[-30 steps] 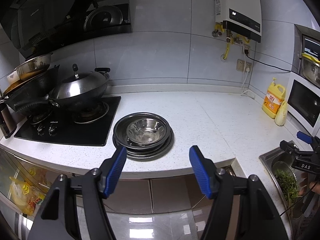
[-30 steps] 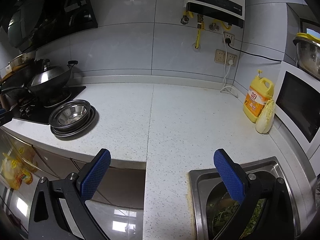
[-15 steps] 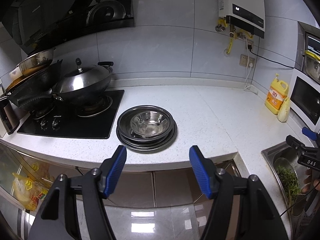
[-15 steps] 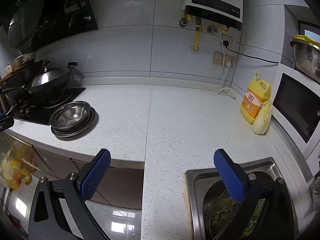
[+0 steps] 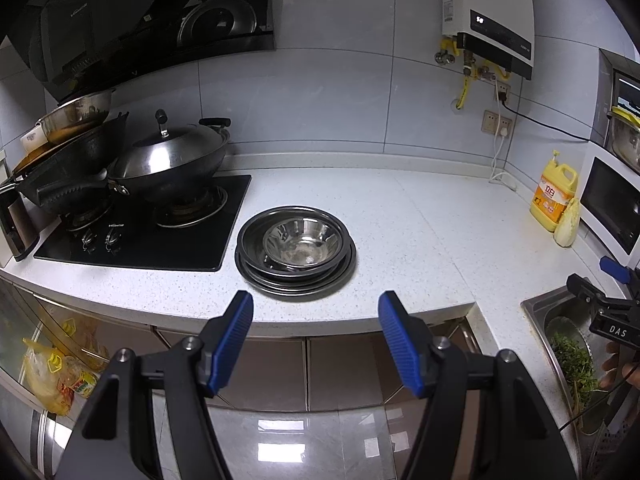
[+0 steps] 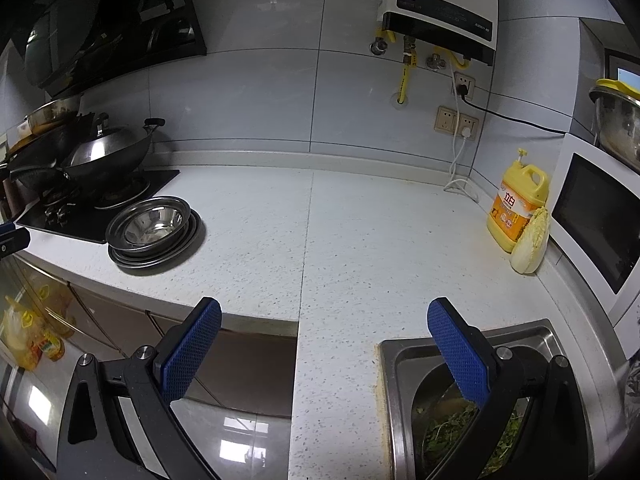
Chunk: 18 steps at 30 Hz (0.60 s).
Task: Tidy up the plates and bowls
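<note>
One steel bowl (image 5: 303,242) sits nested atop a stack of plates (image 5: 296,276), perhaps three, though the rims blur together, on the tabletop (image 5: 400,240) just beside the stove (image 5: 136,236). The left gripper (image 5: 316,338) and right gripper (image 6: 324,354) hover short of the tabletop edge, jaws wide apart, holding nothing.

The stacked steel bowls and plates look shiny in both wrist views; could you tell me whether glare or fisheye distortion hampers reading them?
Left wrist: bowl stack sharp, mild highlights; counter edge bows. Right wrist: stack small near the left rim, rims legible; floor glare below.
</note>
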### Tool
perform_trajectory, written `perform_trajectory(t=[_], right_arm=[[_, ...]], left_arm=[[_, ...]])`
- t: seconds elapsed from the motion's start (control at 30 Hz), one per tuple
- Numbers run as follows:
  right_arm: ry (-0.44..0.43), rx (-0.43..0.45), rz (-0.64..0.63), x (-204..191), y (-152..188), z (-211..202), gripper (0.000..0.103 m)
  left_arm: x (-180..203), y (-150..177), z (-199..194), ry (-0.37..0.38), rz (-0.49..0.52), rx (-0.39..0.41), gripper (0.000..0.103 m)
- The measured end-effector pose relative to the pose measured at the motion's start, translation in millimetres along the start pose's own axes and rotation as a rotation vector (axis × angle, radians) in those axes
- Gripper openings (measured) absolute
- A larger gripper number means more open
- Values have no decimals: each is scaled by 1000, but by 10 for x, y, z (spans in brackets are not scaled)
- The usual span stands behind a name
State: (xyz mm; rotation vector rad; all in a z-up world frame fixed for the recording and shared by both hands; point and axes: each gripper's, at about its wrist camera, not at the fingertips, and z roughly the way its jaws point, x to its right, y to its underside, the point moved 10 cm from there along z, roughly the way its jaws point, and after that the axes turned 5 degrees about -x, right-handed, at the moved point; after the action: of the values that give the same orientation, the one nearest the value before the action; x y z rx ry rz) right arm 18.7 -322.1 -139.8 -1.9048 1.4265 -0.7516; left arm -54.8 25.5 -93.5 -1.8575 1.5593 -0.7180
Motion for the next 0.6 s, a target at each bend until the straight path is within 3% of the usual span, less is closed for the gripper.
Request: perform_trajectory(t=[0.23, 0.6], right_arm=[[5, -3, -11, -22, 12, 1, 102], [6, -4, -17, -35, 26, -6, 102]], left_arm=[[3, 36, 20, 47, -35, -28, 63], [9, 75, 4, 21, -24, -24, 63]])
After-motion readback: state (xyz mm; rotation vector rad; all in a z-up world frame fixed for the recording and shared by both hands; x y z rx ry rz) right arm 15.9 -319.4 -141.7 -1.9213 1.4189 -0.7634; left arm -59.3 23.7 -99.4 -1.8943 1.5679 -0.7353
